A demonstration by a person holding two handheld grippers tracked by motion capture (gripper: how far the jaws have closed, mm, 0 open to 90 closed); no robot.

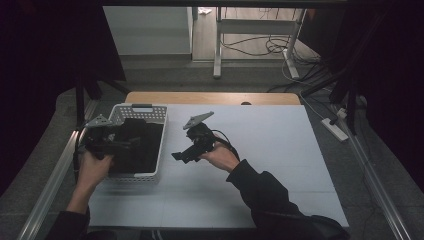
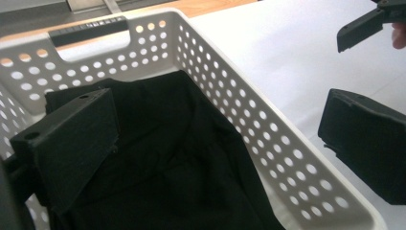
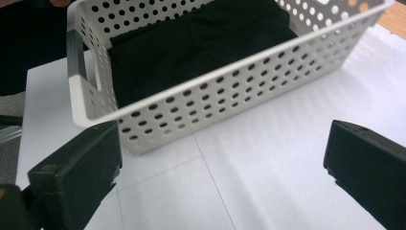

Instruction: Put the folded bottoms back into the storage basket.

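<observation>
— What are you seeing from the high view?

— I'm holding my left gripper [image 1: 125,143] over the white perforated basket [image 1: 159,131], which is sitting at the left of the white table [image 1: 260,150]. The basket's long axis is running away from me, its dark-handled short end pointing to the far edge. A black cloth [image 1: 142,147] is lying inside it, filling the floor. My right gripper [image 1: 179,156] is hovering just beside the basket's right wall, above the bare table, its tips pointing left toward the basket.

— And looking along the left gripper's own jaws?

— My left gripper [image 2: 215,153] is standing wide open, gripping nothing. One jaw is hanging over the black cloth [image 2: 172,167] inside the basket [image 2: 268,139], the other is outside the wall, over the table [image 2: 287,52], so the jaws are straddling that long wall. The wall is running from lower right up to the handle end at the upper left. The cloth is lying crumpled, a fold running along the basket's length. My right gripper's tip [image 2: 359,29] is showing at the upper right.

— The right gripper view?

— My right gripper [image 3: 222,163] is also gaping open, empty, above the table [image 3: 268,167]. The basket [image 3: 230,100] is lying across the frame, its long wall facing me and slanting up to the right, a handle cut-out at its left end. The cloth [image 3: 191,43] is lying inside it.
</observation>
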